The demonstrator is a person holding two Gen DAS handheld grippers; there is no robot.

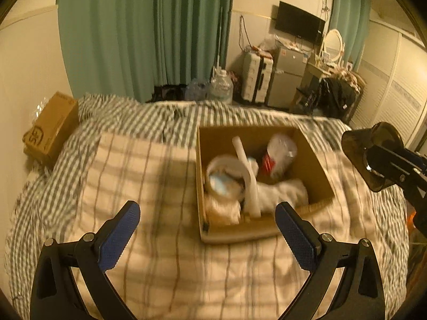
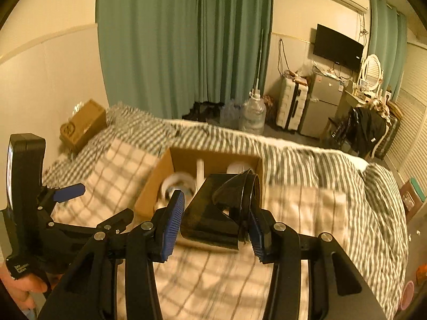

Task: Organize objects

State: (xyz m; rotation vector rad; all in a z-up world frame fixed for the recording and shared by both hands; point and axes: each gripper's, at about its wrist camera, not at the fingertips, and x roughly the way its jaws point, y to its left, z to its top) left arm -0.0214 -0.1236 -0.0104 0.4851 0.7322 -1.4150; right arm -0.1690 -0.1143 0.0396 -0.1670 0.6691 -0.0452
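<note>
— Scanning from the left: a closed cardboard box (image 1: 52,128) sits at the bed's far edge against the wall, apart from everything else. Is that part of the job?

— Can't say. Next comes the checked blanket (image 1: 138,181), bare as far as I can see, and over it the left gripper (image 1: 207,220), spread wide with nothing between its blue pads.

— And the open cardboard box (image 1: 315,165)?

— Right of centre on the bed, already fairly full: a white roll of tape (image 1: 226,177), a white tube (image 1: 246,178) leaning across it, a clear-wrapped packet with red inside (image 1: 279,157), and white cloth (image 1: 283,192) at the near end.

— So most of the sorting looks done?

— I'd judge so. What's left is the dark translucent plastic piece (image 2: 221,213), a scoop-like shape, clamped in the right gripper (image 2: 214,225) just short of the box's near right corner.

— Anything loose after that?

— None visible on the bedding; motion blur hides small things.
</note>
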